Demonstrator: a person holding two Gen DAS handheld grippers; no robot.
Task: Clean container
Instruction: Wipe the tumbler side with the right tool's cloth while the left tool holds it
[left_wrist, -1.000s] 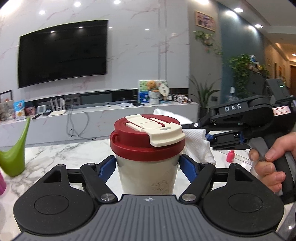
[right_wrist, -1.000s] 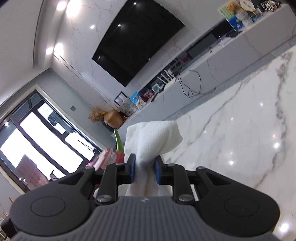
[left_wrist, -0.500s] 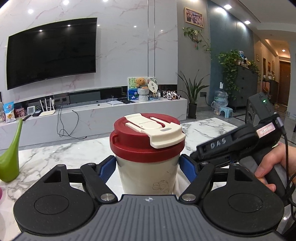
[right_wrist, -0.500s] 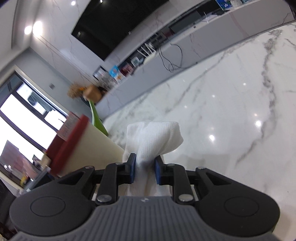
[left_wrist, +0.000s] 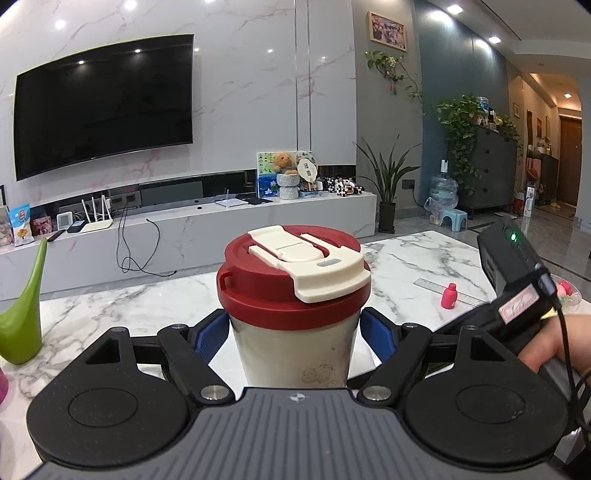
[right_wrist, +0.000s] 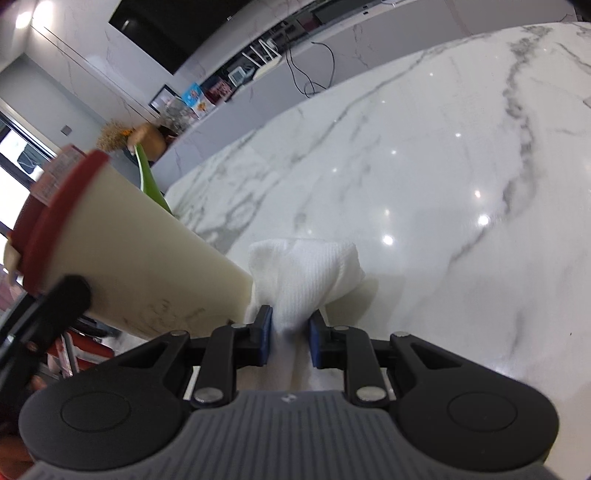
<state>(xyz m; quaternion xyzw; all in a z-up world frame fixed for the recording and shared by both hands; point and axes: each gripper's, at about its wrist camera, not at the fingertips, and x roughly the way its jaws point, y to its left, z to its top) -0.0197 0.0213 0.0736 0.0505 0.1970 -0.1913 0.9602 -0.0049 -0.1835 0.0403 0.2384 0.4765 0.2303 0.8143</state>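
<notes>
Down toward the base of the cup the right hand-held gripper is coming, its blue pads closed tight on a wad of white cloth that is now touching the cup's lower wall. On the other side, the left hand-held gripper is clamping the cream cup at its middle, keeping it upright over the marble counter. Its red lid is sitting on, flip tab closed. Faint scribble marks are showing low on the wall.
</notes>
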